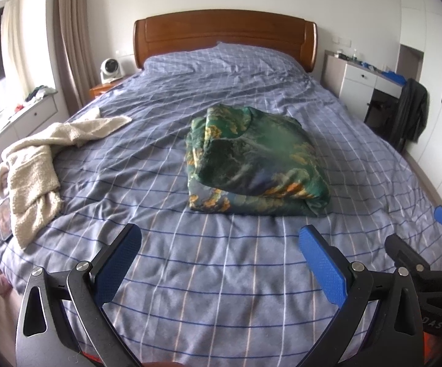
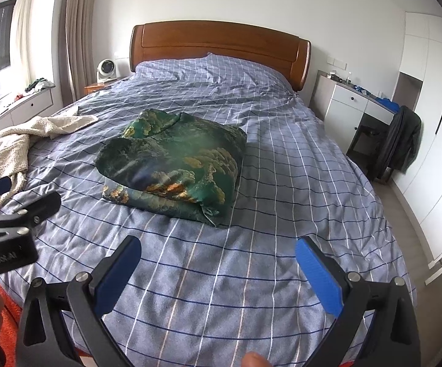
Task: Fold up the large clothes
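Note:
A green garment with gold and orange print (image 1: 256,160) lies folded in a thick bundle on the middle of the bed; it also shows in the right wrist view (image 2: 175,162). My left gripper (image 1: 221,238) is open and empty, held above the bed's near end, short of the bundle. My right gripper (image 2: 217,250) is open and empty, also above the near end, to the right of the left one. A cream fleece garment (image 1: 37,156) lies crumpled at the bed's left side, and shows in the right wrist view (image 2: 16,140).
The bed (image 1: 221,290) has a blue checked cover and a wooden headboard (image 1: 224,33). A white dresser and a chair with a dark jacket (image 1: 412,113) stand on the right. A nightstand with a fan (image 1: 110,68) is at the back left.

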Demonstrator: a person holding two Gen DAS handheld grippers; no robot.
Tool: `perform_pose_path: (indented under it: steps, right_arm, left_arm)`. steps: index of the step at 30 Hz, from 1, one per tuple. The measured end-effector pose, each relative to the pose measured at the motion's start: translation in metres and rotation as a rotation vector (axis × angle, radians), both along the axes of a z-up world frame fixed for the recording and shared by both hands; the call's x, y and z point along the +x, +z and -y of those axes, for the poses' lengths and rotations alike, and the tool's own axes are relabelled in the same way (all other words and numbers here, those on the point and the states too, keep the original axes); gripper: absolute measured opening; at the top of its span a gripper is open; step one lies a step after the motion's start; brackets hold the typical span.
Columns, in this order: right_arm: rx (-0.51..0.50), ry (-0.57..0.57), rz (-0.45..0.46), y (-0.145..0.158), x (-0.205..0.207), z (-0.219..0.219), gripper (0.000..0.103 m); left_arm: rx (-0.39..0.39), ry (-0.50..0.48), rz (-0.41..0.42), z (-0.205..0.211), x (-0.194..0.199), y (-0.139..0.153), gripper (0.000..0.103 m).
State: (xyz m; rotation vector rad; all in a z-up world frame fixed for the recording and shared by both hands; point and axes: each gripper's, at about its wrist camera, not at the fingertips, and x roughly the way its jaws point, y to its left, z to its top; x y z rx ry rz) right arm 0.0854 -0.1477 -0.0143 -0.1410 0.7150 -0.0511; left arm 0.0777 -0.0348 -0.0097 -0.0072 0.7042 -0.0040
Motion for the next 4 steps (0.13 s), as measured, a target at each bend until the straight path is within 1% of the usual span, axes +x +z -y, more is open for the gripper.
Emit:
perform_pose_path:
  steps: [4]
  right_arm:
    - [-0.001, -0.006, -0.006, -0.0018, 0.001, 0.0042, 0.103]
  left_arm:
    - [0.023, -0.008, 0.024, 0.0033, -0.0024, 0.0027, 0.102]
